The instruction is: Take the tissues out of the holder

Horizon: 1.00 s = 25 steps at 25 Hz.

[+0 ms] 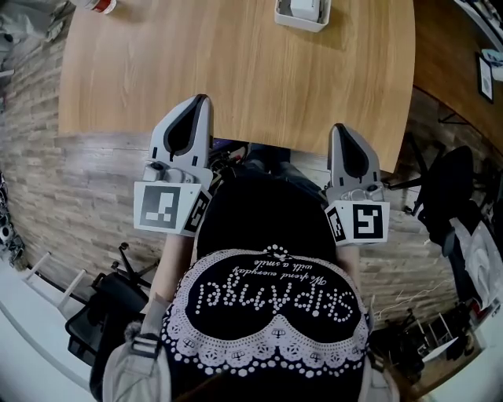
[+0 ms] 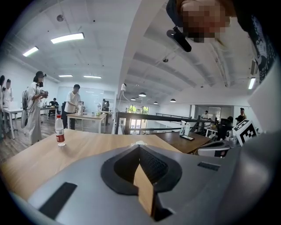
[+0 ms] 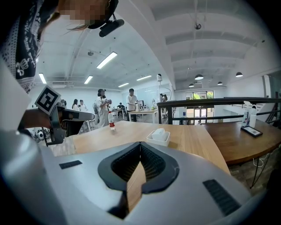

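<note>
At the far edge of the wooden table [image 1: 236, 71], the white holder [image 1: 301, 26] keeps its tissues [image 1: 303, 7] well ahead of us. Our right gripper [image 1: 339, 128] seems slightly nearer than our left gripper [image 1: 203, 99]. Both have their jaws pressed together with nothing between them.

Ceiling strip lamps [image 2: 67, 38] flood the open office with bright, even white light, while far windows [image 2: 137, 109] blow out to a pale glow. Shadows on the wooden desk [image 1: 236, 71] are soft. The left gripper [image 2: 139, 147] sits slightly out of focus near the lens. Fisheye distortion bends every edge; corners darken.
</note>
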{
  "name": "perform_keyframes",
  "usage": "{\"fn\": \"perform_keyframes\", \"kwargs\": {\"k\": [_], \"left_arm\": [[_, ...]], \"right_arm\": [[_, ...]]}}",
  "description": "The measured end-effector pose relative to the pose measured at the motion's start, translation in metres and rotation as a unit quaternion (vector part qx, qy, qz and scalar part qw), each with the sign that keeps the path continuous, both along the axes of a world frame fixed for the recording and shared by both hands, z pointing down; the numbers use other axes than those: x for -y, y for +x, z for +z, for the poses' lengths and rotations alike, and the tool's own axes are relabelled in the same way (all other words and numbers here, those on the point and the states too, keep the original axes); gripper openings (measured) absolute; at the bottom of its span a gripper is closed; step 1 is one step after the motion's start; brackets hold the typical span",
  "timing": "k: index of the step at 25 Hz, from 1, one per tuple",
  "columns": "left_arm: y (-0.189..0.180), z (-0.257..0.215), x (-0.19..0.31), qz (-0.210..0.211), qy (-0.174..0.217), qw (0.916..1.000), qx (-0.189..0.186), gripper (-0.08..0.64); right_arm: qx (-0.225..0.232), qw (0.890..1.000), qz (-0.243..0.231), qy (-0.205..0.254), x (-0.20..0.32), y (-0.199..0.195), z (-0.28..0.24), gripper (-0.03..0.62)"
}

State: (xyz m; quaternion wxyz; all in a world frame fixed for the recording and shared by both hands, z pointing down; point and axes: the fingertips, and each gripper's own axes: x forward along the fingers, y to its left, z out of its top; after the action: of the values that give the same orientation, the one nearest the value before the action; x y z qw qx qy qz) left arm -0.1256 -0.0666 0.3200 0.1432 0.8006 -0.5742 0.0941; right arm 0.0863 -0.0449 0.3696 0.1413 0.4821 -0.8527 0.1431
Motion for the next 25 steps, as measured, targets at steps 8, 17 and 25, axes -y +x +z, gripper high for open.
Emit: {"fn": "perform_keyframes", "kwargs": {"k": [8, 17, 25], "left_arm": [[0.003, 0.001, 0.0, -0.003, 0.001, 1.0, 0.001, 0.006], [0.009, 0.002, -0.002, 0.007, 0.001, 1.0, -0.003, 0.006], [0.014, 0.002, -0.001, 0.014, 0.004, 0.9999, -0.009, 0.006]], "right_arm": [[0.003, 1.0, -0.003, 0.001, 0.001, 0.002, 0.001, 0.009], [0.004, 1.0, 0.004, 0.006, -0.002, 0.005, 0.001, 0.009], [-0.009, 0.999, 0.025, 0.028, 0.008, 0.007, -0.001, 0.038]]}}
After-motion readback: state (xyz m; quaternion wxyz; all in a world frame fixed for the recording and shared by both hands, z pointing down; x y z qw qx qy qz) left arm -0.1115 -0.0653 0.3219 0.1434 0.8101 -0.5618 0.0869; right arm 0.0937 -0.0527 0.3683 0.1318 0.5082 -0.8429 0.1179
